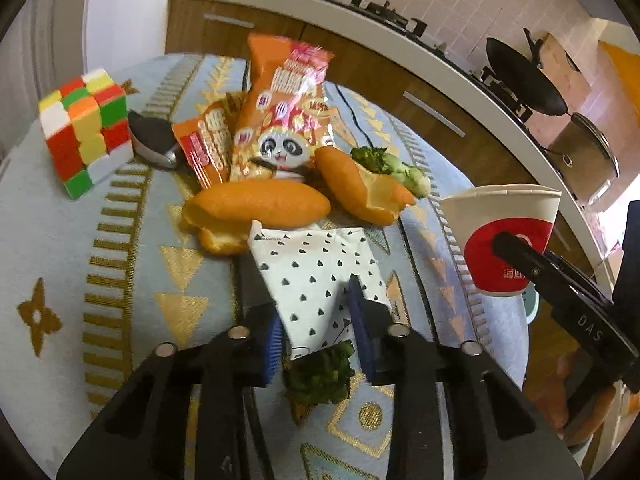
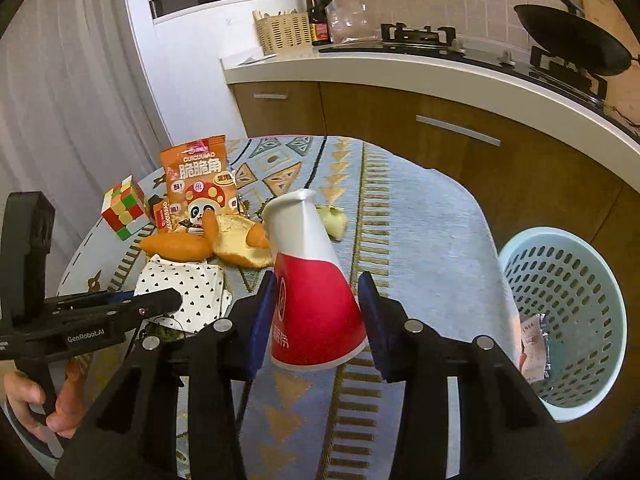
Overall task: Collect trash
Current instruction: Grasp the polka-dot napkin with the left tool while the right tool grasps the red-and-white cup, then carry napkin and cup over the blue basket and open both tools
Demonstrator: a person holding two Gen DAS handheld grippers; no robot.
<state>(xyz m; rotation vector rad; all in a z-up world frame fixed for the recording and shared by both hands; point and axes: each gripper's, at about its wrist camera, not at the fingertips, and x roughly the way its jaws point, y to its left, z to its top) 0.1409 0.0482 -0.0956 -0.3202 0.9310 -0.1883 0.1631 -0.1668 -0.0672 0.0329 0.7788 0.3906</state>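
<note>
Step in hand: pickup. Right gripper (image 2: 316, 312) clamped on paper cup (image 2: 310, 272), lifted above tablecloth (image 2: 420, 208). Left gripper (image 1: 316, 316) jaws narrow, closed on spotted napkin (image 1: 316, 268). Next, probably: carry both to basket (image 2: 560, 320), release.

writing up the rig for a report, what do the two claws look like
Both are matte black plastic with blue ribbed pads and round silver studs. The left claw bears white "GenRobot.AI" lettering on its side in the right wrist view; the right claw shows "DAS". A bare hand grips the left handle.
</note>
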